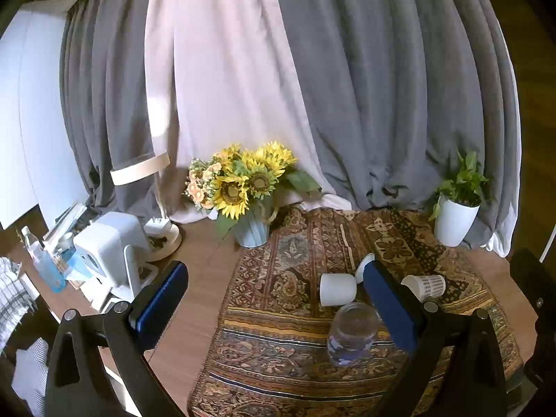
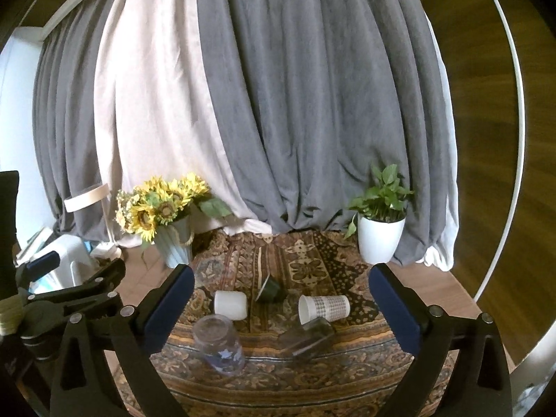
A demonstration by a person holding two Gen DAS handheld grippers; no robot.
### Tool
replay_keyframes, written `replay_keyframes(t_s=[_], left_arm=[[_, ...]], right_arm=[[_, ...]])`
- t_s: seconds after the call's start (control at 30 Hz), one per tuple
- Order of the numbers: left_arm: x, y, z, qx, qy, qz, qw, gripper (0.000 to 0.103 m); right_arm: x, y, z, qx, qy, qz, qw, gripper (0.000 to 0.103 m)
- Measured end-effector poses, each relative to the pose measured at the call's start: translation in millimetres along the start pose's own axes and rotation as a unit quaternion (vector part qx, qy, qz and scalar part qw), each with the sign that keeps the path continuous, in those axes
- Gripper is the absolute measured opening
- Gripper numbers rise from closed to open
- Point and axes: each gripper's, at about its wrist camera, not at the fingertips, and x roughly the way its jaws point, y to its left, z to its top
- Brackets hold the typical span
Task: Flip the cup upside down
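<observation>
Only right view shows dark glass, green cup

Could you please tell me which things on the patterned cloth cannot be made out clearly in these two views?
- Dark green cup: in the left wrist view the left gripper's right finger hides all but its rim.
- Dark glass lying on the cloth: hidden behind that same finger in the left view.
- Patterned paper cup: its print is too small to read in either view.
</observation>
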Motion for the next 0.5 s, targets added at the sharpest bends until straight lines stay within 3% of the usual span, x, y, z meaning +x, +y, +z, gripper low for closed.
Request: replay_keyframes(t_s=[0.5], left_arm=[[-6.8, 5.6, 2.4, -0.001, -0.013, 0.004, 0.9999, 0.103]], right_arm=[[-3.6, 5.3, 2.8, -0.003, -0.008, 0.006, 1.0, 0.102]])
